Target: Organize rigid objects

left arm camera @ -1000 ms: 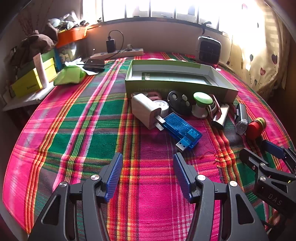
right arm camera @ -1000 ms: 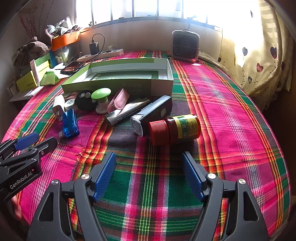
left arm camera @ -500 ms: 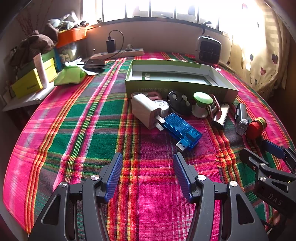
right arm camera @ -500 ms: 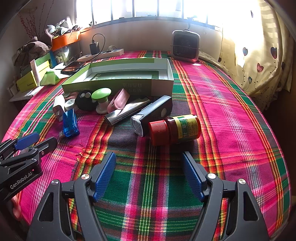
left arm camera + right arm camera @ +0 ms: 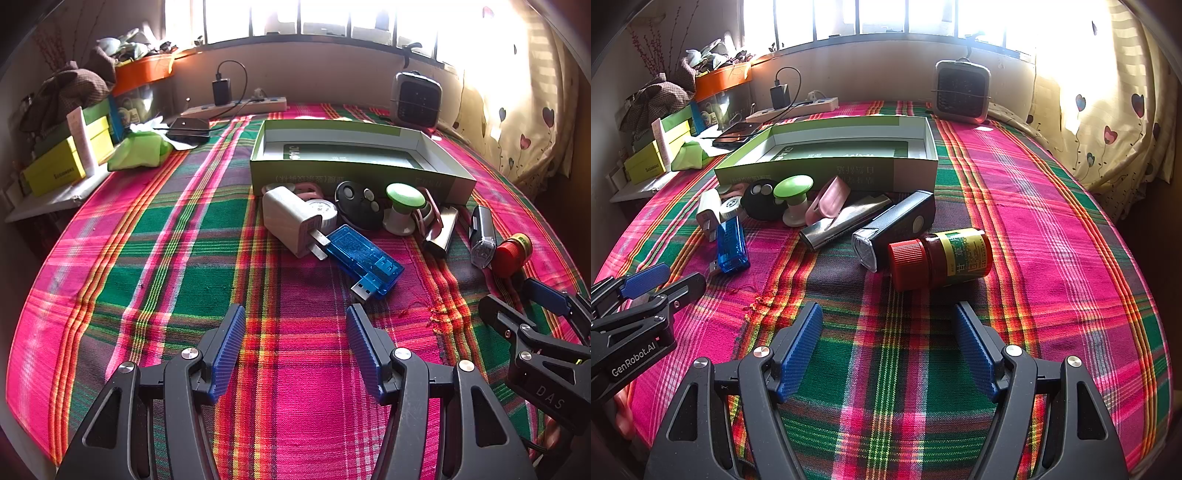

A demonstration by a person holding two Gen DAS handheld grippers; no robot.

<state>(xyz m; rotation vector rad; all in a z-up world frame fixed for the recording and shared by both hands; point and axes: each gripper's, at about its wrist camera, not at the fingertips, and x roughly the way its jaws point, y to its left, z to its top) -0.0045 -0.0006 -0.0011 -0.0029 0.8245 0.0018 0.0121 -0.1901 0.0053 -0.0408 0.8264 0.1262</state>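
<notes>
Bottle (image 5: 940, 257) lies on its side on plaid cloth (image 5: 1052, 229), just ahead of my right gripper (image 5: 888, 347), long axis crosswise, cap left. Right is nearer. Both jaws spread wide, empty; left gripper (image 5: 295, 350) faces blue USB stick (image 5: 364, 262). Box (image 5: 916, 168) sits beyond.

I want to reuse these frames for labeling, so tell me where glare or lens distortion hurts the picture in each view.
Left wrist view: the window and curtain blow out to white, and the fisheye bends the plaid cloth into a dome. Right wrist view: same blown window; the red bottle and green box stay sharp, and the corners go dark.
</notes>
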